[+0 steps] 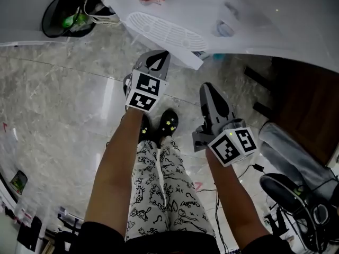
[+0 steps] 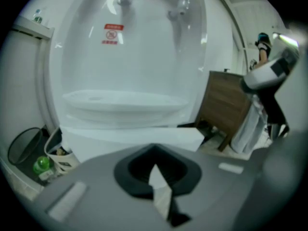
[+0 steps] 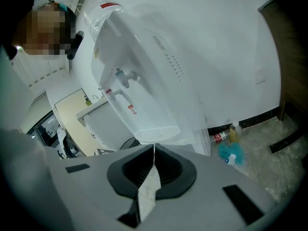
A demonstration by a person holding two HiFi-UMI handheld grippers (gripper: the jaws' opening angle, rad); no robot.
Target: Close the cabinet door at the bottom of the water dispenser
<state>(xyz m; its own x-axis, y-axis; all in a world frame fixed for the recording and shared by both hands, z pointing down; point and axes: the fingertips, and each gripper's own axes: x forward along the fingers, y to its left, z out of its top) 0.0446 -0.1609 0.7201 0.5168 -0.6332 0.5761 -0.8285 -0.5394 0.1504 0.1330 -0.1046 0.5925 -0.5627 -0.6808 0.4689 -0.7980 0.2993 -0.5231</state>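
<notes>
Patterned trousers and black shoes closest, at 6 o'clock. Left gripper toward 12, right gripper toward 3, both with jaws pressed together on nothing. Water dispenser at 12, cabinet door at its foot, just ahead of the left tips; contact unclear.
</notes>
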